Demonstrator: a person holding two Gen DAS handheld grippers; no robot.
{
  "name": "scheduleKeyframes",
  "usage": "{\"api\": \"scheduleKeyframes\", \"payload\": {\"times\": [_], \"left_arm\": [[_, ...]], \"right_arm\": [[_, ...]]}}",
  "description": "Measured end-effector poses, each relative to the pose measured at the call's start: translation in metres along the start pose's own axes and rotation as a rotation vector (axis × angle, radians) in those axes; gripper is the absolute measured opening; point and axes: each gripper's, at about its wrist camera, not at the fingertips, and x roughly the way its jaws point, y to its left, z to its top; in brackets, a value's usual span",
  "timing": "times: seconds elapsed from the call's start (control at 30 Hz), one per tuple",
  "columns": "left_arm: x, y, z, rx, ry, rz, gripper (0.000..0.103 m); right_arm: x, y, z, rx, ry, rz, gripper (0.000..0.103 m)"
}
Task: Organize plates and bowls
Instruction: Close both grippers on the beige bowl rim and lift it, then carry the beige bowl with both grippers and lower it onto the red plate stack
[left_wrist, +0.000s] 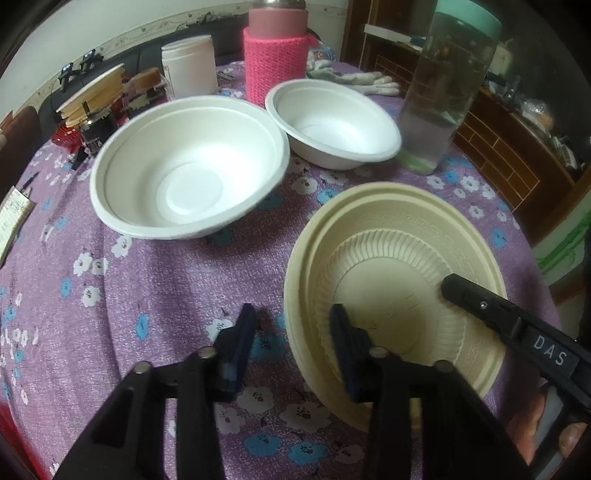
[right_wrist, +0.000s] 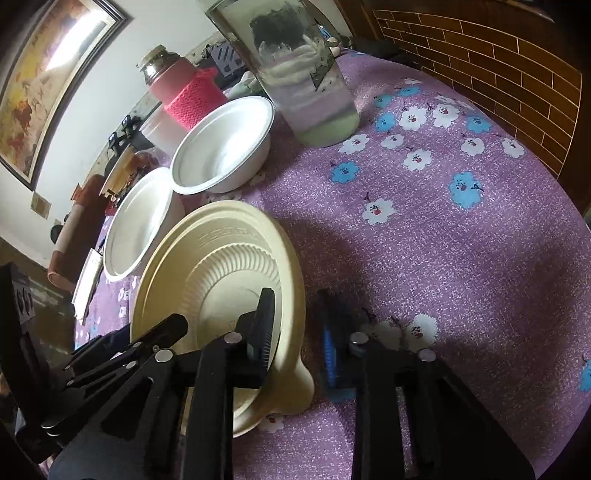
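Purple floral bench (left_wrist: 147, 280): both hand-held grippers, left (left_wrist: 293, 332) and right (right_wrist: 295, 332), jaws apart, straddle the cream plate stack's (left_wrist: 399, 236) near rim.

A purple flowered cloth covered the worktop (left_wrist: 155, 280). On it stood a large white bowl (left_wrist: 188, 166), a smaller white bowl (left_wrist: 332, 122) beside it, and a cream plate (left_wrist: 395, 266) nearer the camera. Behind them stood a clear jar (left_wrist: 443, 92), a pink knit-sleeved flask (left_wrist: 277, 55) and a white tub (left_wrist: 189, 66).

Left gripper (left_wrist: 293, 325) and right gripper (right_wrist: 295, 325) both spread wide
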Motion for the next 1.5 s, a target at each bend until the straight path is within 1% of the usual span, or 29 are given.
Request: {"api": "scheduleKeyframes", "payload": {"times": [0.03, 0.07, 0.13, 0.17, 0.3, 0.4, 0.47, 0.53, 0.63, 0.8, 0.97, 1.1, 1.27, 1.5], "left_arm": [[0.001, 0.000, 0.000, -0.002, 0.002, -0.011, 0.032], [0.001, -0.001, 0.000, -0.001, 0.003, -0.023, 0.030], [0.001, -0.002, 0.000, 0.004, 0.002, -0.033, 0.021], [0.001, -0.003, 0.000, 0.009, 0.002, -0.033, 0.020], [-0.001, -0.001, 0.000, 0.007, -0.007, -0.032, 0.020], [-0.006, 0.001, -0.001, 0.007, -0.025, -0.008, 0.018], [-0.011, 0.002, -0.005, 0.006, -0.025, -0.011, 0.018], [-0.014, 0.002, -0.008, 0.006, -0.028, 0.004, 0.018], [-0.020, 0.006, -0.015, -0.003, -0.035, 0.035, 0.018], [-0.034, 0.028, -0.036, -0.048, -0.032, 0.075, 0.017], [-0.053, 0.061, -0.066, -0.113, -0.033, 0.142, 0.017], [-0.081, 0.094, -0.092, -0.175, -0.056, 0.200, 0.017], [-0.121, 0.138, -0.119, -0.266, -0.102, 0.292, 0.017], [-0.172, 0.192, -0.153, -0.386, -0.160, 0.362, 0.017]], "right_arm": [[0.000, 0.000, 0.000, 0.004, 0.002, 0.012, 0.015], [-0.001, 0.000, 0.000, 0.008, -0.002, 0.019, 0.015], [-0.002, 0.002, -0.001, -0.005, -0.014, 0.012, 0.014], [-0.002, 0.002, -0.001, -0.004, -0.017, 0.017, 0.014], [-0.002, 0.000, -0.001, 0.008, -0.014, 0.043, 0.014], [-0.001, -0.001, -0.001, 0.023, -0.003, 0.075, 0.013], [-0.003, -0.003, -0.002, 0.036, -0.001, 0.100, 0.012], [-0.003, -0.002, -0.004, 0.044, 0.004, 0.104, 0.012], [-0.003, 0.005, -0.011, 0.028, 0.011, 0.105, 0.012], [-0.003, 0.027, -0.025, -0.027, 0.014, 0.117, 0.012], [0.008, 0.062, -0.044, -0.085, 0.065, 0.163, 0.012], [0.017, 0.100, -0.061, -0.145, 0.099, 0.209, 0.012], [0.023, 0.161, -0.088, -0.229, 0.135, 0.278, 0.012], [0.025, 0.243, -0.118, -0.347, 0.169, 0.362, 0.013]]}}
